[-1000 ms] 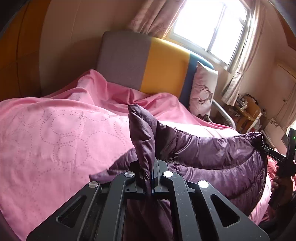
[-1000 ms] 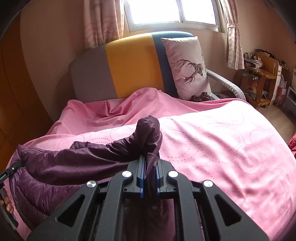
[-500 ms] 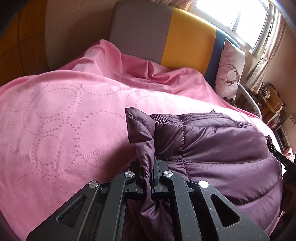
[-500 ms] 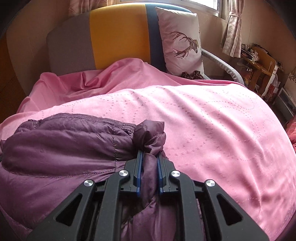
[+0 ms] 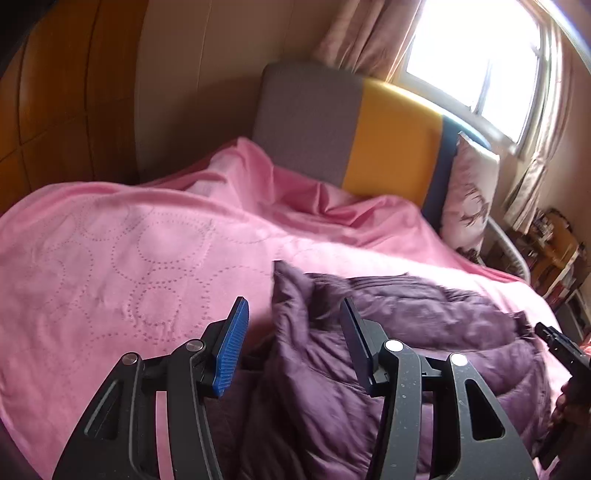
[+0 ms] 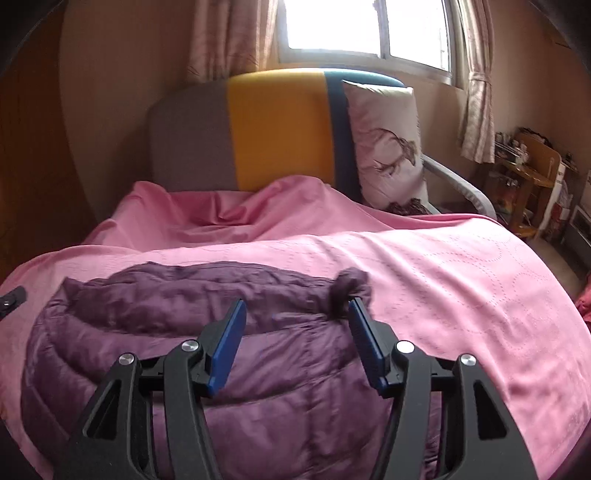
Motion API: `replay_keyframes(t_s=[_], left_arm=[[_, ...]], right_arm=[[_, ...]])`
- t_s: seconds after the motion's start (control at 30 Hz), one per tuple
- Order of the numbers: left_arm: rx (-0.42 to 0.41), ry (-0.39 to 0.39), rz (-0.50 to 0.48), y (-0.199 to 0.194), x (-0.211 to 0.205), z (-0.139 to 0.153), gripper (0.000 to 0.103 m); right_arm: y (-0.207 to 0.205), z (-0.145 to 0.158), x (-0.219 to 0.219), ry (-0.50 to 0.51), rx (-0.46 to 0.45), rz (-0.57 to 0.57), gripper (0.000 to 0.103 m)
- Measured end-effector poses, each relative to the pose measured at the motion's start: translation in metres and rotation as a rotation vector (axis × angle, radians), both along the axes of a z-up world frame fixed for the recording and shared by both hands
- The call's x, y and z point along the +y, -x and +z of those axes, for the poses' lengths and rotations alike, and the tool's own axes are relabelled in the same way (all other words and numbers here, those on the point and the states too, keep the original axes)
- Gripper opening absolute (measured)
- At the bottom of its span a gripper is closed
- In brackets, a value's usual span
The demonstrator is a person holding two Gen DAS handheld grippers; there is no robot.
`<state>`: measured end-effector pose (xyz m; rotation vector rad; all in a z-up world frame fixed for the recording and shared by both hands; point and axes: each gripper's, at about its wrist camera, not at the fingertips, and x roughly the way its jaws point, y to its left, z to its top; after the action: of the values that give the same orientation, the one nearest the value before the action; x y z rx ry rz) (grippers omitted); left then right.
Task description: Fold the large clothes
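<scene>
We note a purple quilted puffer jacket lying on the pink bedspread, at the near end of the bed and well short of the headboard. The fabric is a dull plum with a slight sheen, stitched in horizontal channels that puff between seams. In the right wrist view it reads as a rounded, doubled-over heap: a wrinkled upper layer runs across the far edge, and smoother padded panels fill the near side. At its far right corner a small bunched tuft of fabric stands up.

The right gripper has its jaws spread wide and holds nothing; the blue-padded fingers sit above the jacket, and the tuft lies just beside the tip of the right-hand finger. We cannot tell whether it touches.

In the left wrist view the same jacket shows a tall upright fold of cloth rising between the fingers of the left gripper. Those jaws are also wide apart, and the fold stands free between them, gripped by neither pad. The image is slightly motion-blurred here.

The other tool's black tip is visible at the right edge of the left view. A deer-print pillow leans against the headboard, under a bright window.
</scene>
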<state>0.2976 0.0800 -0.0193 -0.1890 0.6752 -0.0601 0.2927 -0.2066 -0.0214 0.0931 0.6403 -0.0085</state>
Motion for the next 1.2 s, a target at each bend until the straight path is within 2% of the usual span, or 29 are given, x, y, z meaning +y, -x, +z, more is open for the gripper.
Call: replay_keyframes(t_s=[0.07, 0.17, 0.3, 0.43, 0.57, 0.7, 0.83, 0.93, 1.03, 1.13, 1.2], left_arm=[[-0.022, 0.009, -0.048, 0.013, -0.02, 0.006, 0.05], [0.001, 0.001, -0.128, 0.019, -0.057, -0.003, 0.05], [0.071, -0.029, -0.177, 0.016, -0.088, -0.035, 0.05], [0.101, -0.063, -0.173, 0.012, -0.093, -0.063, 0.051], [0.117, -0.056, -0.176, 0.006, -0.09, -0.075, 0.051], [0.117, -0.058, -0.173, 0.005, -0.091, -0.084, 0.051], [0.107, -0.055, -0.172, 0.009, -0.09, -0.09, 0.051], [0.113, -0.05, -0.169, 0.01, -0.088, -0.09, 0.051], [0.113, -0.058, -0.157, 0.014, -0.088, -0.076, 0.051], [0.06, -0.042, -0.151, 0.031, -0.09, -0.058, 0.053], [0.028, -0.029, -0.18, 0.041, -0.099, -0.047, 0.053]], right_arm=[[0.006, -0.004, 0.032, 0.014, -0.001, 0.067, 0.063], [0.004, -0.026, 0.061, 0.046, 0.046, 0.111, 0.063], [-0.005, -0.053, 0.061, 0.072, 0.102, 0.095, 0.062], [-0.013, -0.073, 0.049, 0.044, 0.144, 0.072, 0.062], [-0.015, -0.086, 0.052, 0.083, 0.159, 0.07, 0.062], [-0.018, -0.095, 0.049, 0.063, 0.169, 0.072, 0.062], [-0.02, -0.093, 0.047, 0.058, 0.186, 0.073, 0.062], [-0.015, -0.075, 0.038, 0.022, 0.201, 0.088, 0.062], [0.002, -0.056, 0.021, 0.009, 0.148, 0.061, 0.064], [0.016, -0.046, -0.005, -0.006, 0.131, 0.002, 0.064], [0.022, -0.046, -0.022, -0.005, 0.135, -0.042, 0.064]])
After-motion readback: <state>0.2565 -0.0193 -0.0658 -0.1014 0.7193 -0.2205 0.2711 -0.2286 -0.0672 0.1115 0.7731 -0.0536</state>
